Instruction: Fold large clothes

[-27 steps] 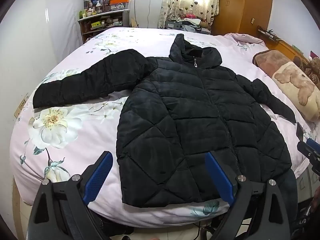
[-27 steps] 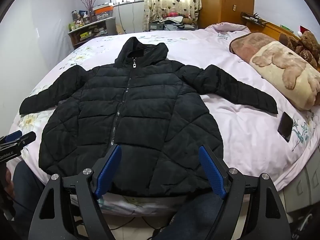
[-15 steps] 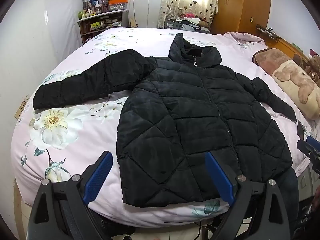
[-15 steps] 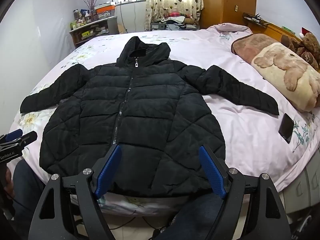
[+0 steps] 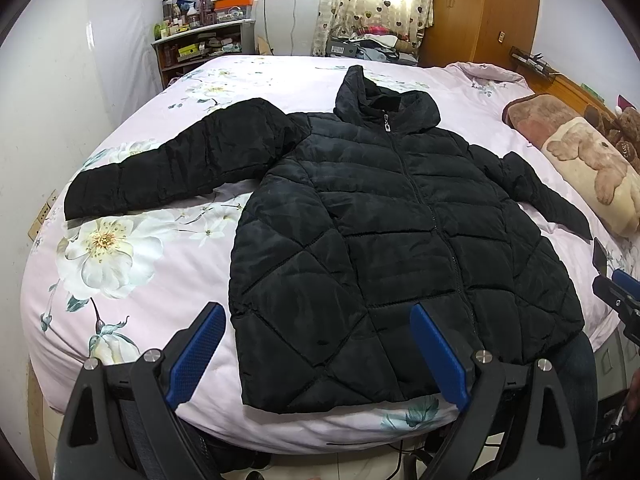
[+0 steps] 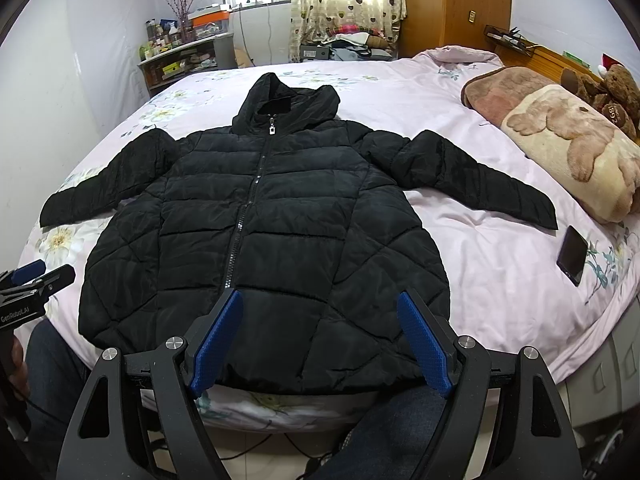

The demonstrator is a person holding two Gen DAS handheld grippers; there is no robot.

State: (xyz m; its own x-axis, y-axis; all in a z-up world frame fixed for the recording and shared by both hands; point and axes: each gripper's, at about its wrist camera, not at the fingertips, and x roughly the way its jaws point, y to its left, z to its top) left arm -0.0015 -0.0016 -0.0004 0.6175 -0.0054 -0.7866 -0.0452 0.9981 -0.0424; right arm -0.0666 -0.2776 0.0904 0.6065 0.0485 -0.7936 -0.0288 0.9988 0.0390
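Black quilted hooded puffer jacket (image 5: 384, 240) lies flat, zipped, face-up on the pink floral bed (image 5: 120, 280), sleeves spread. Your left gripper (image 5: 316, 354) and right gripper (image 6: 320, 340) both gape wide, empty, above the near hem. Puffy, slick, springy: pinch sleeve cuffs, expect rebound.
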